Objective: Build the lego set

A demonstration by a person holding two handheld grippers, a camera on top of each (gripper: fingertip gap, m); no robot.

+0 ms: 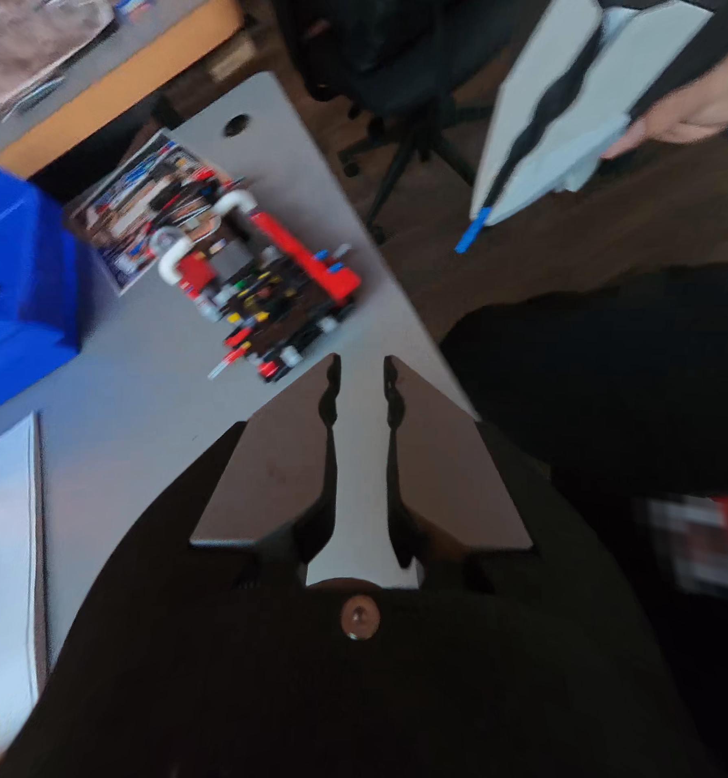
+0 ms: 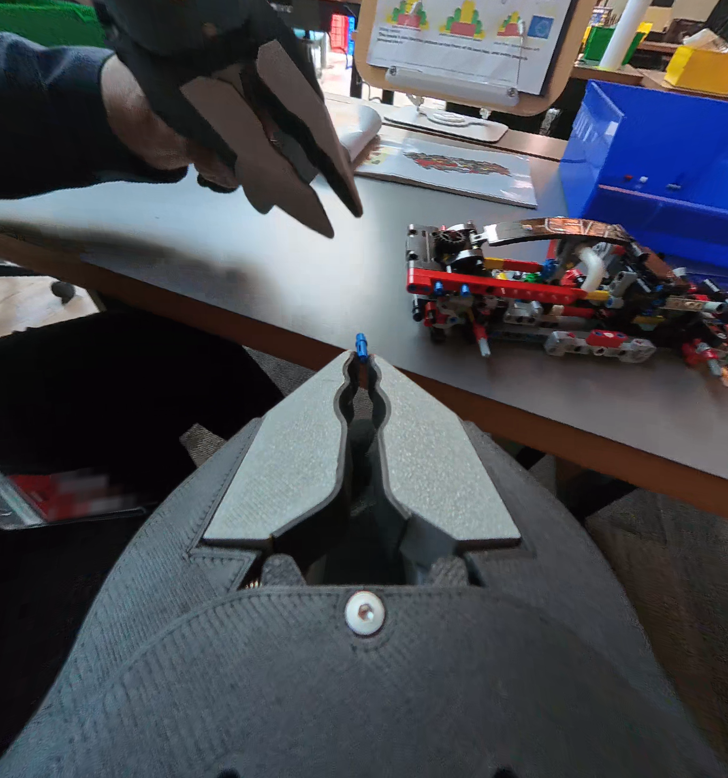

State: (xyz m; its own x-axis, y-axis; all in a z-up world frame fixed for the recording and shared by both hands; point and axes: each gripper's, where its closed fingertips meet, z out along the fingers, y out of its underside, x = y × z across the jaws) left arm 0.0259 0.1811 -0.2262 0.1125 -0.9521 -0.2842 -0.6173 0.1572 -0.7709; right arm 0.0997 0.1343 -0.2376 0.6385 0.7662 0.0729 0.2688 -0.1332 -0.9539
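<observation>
The right tongs are made of grey, grainy printed plastic with wavy inner edges, and a small blue cylindrical pin is pinched upright at their very tips, both tips pressed against it. The pin's ribbed upper end is seen standing proud of the tips, just over the brown edge of the worktop.

The left tongs are seen spread apart with nothing between them, only the grey worktop surface showing through the gap. In the right wrist view they are held by a hand in a dark sleeve, up and to the left of the right tongs, above the worktop.

Ahead and to the right of the right tongs, a brick-built vehicle frame lies on the worktop: red perforated beams, black and grey connectors, yellow and blue pegs, a white curved tube. Beyond it, a blue plastic bin, a printed booklet and a sheet on a stand are seen. The worktop is smooth, matt grey. A black swivel chair stands on the dark floor past the left tongs.
</observation>
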